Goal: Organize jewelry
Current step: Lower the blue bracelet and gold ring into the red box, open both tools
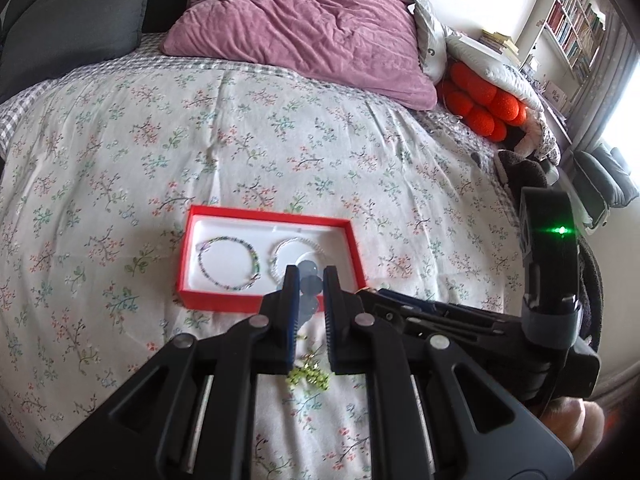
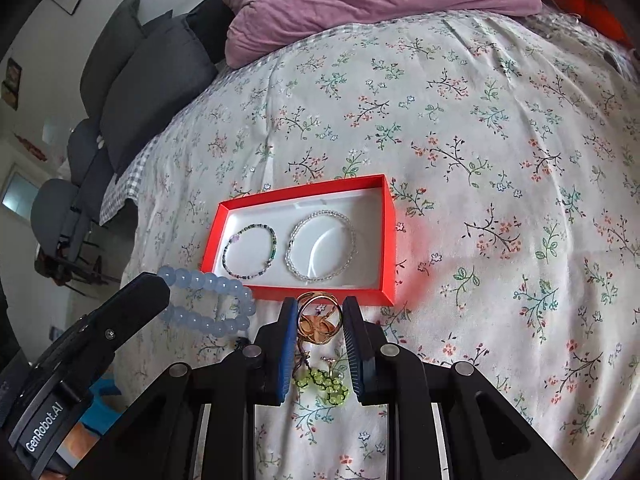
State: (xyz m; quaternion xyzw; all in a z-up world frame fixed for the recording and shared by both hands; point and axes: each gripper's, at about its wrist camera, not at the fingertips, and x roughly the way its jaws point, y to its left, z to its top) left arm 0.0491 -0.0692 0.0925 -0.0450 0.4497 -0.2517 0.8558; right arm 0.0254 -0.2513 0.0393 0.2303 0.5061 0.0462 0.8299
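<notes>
A red box [image 1: 224,299] with a white lining lies on the floral bedspread. It holds a dark multicoloured bead bracelet [image 2: 250,254] and a clear crystal bracelet [image 2: 322,246]. My left gripper [image 1: 311,276] is shut on a pale blue bead bracelet [image 2: 208,304], just above the box's near edge. One of its fingers [image 2: 136,300] shows at the left of the right wrist view. My right gripper [image 2: 320,308] is shut on a gold ring [image 2: 320,318], close in front of the box. Green bead earrings [image 2: 324,384] lie on the bedspread beneath the grippers.
A purple pillow [image 1: 304,28] and grey cushions [image 1: 68,20] lie at the head of the bed. Orange balls [image 1: 484,108] and bedding are heaped at the right. The bed's edge [image 2: 120,216] drops off to the left of the box.
</notes>
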